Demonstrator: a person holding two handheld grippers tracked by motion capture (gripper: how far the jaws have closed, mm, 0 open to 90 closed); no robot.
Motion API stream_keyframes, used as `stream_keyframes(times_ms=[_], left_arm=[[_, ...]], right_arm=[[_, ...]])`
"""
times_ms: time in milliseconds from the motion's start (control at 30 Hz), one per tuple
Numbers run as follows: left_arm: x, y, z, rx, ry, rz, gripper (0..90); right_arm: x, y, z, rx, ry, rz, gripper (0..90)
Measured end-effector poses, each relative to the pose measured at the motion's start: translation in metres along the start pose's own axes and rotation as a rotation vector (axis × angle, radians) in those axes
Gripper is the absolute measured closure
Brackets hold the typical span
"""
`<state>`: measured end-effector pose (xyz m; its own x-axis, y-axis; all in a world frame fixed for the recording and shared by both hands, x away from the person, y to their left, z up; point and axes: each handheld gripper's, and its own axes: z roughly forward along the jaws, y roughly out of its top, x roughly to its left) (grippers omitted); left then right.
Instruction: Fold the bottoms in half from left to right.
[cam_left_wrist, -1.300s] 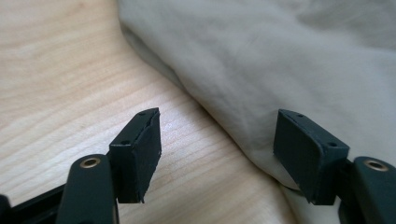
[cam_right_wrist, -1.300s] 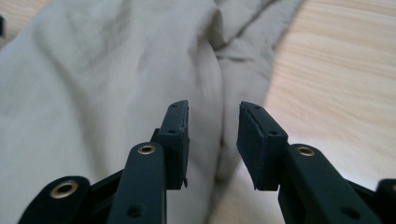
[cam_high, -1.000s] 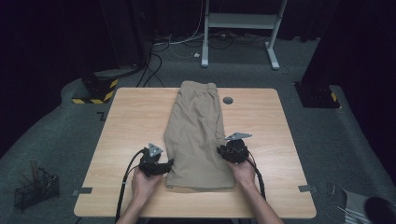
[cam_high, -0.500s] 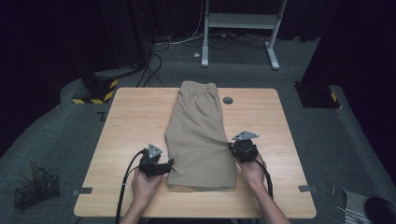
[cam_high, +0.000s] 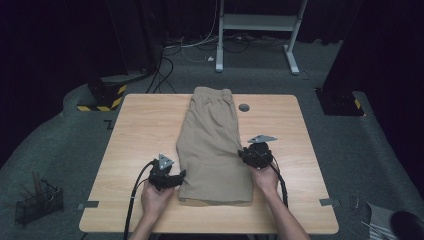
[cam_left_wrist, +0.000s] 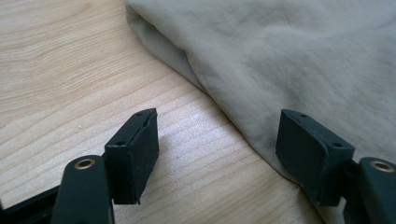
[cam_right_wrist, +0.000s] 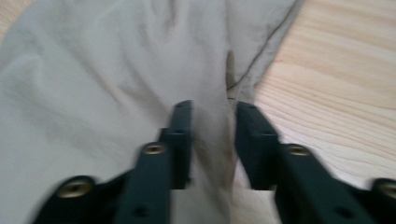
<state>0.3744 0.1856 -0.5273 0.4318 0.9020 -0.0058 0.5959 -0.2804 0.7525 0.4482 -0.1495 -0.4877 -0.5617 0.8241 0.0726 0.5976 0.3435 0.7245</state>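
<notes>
A pair of folded khaki shorts (cam_high: 214, 145) lies lengthwise down the middle of a light wooden table (cam_high: 135, 130), waistband at the far edge. The left gripper (cam_left_wrist: 217, 154) sits at the shorts' near left edge, jaws wide apart with nothing between them: one rests over bare wood, the other at the cloth's border. The right gripper (cam_right_wrist: 212, 140) sits on the shorts' right edge, farther from the person; its jaws, nearly together, have just been opening, with a ridge of fabric between them.
</notes>
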Motion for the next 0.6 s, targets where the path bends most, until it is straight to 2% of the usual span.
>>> stream_keyframes(times_ms=[33,67,133,233,300,400,433,500,567,600], left_arm=[[0.000,0.000,0.000,0.000,0.000,0.000,30.1],[0.000,0.000,0.000,-0.001,0.000,-0.001,30.0],[0.000,0.000,0.000,0.002,0.000,0.002,30.0],[0.000,0.000,0.000,0.002,-0.001,0.000,30.1],[0.001,0.000,0.000,-0.002,-0.008,-0.010,30.1],[0.004,0.001,0.000,-0.004,-0.019,-0.009,31.9],[0.004,0.004,0.000,0.013,-0.012,-0.006,33.7],[0.005,0.012,-0.002,0.020,-0.014,-0.002,34.1],[0.005,0.025,-0.004,-0.008,-0.029,0.000,34.2],[0.004,0.031,-0.003,-0.017,-0.042,-0.013,34.1]], right_arm=[[0.001,-0.001,0.005,0.020,-0.009,-0.017,86.5],[0.002,-0.002,0.008,0.036,-0.028,-0.046,89.7],[0.001,-0.002,0.006,0.036,-0.065,-0.071,90.0],[-0.004,0.001,-0.008,0.001,-0.071,-0.044,90.0],[-0.001,0.002,-0.011,0.000,-0.074,-0.062,89.2],[0.003,0.000,-0.007,0.037,-0.048,-0.065,74.5],[0.003,-0.001,-0.005,0.037,-0.042,-0.060,71.2],[0.006,-0.001,-0.007,0.021,-0.031,-0.050,65.3],[0.010,-0.001,-0.010,0.000,-0.034,-0.050,60.4],[0.011,-0.001,-0.011,-0.010,-0.033,-0.048,59.1]])
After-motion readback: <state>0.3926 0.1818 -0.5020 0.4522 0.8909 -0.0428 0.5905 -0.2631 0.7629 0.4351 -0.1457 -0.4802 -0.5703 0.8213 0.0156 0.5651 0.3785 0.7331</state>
